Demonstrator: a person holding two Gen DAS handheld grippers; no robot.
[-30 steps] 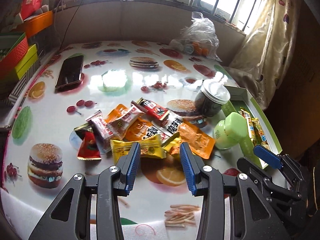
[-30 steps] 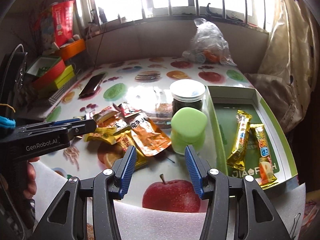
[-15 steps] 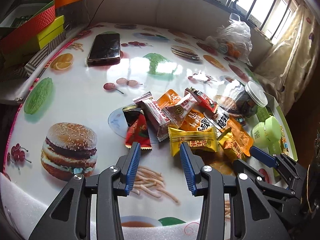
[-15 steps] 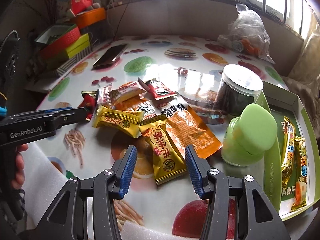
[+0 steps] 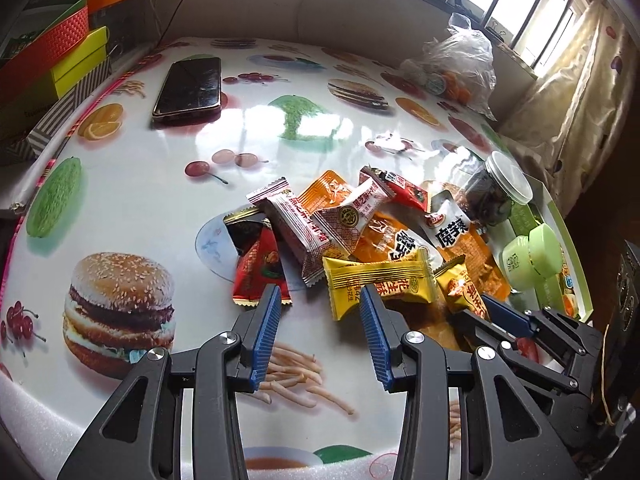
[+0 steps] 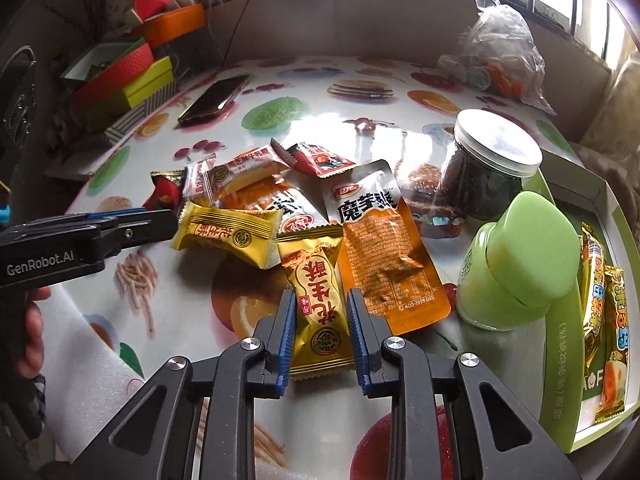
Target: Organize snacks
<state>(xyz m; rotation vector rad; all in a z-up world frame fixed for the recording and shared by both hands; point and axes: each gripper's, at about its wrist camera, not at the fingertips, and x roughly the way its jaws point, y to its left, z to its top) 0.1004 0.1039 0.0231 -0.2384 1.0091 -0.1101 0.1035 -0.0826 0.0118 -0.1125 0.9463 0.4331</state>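
here the right tool (image 6: 320, 312) has just been closing, and its blue pads now sit against both long sides of a gold peanut-crisp packet (image 6: 318, 300) that lies flat on the worktop (image 6: 192, 320) — gripped near its lower half, the packet's top pointing toward 12 o'clock. at its 10 o'clock lies a yellow packet (image 6: 228, 236) of the same kind, and at 1 o'clock an orange konjac pouch (image 6: 384, 256) with a silver top. the rest of the snack pile (image 6: 260, 184) spreads beyond, toward 11 o'clock. at 3 o'clock stands a pale green jar (image 6: 516, 264), tilted against the rim of a green tray (image 6: 560, 360) — two long gold snack bars (image 6: 604, 320) lie inside the tray. behind the green jar, a clear jar with a white lid (image 6: 492, 168) holds something dark.

the left tool (image 5: 316, 308) hovers low over the worktop with its jaws partly apart and nothing between them; a red packet (image 5: 260, 268) lies just past its left pad, the yellow packet (image 5: 376, 280) just past its right. a phone (image 5: 190, 88) lies well away at 11 o'clock.
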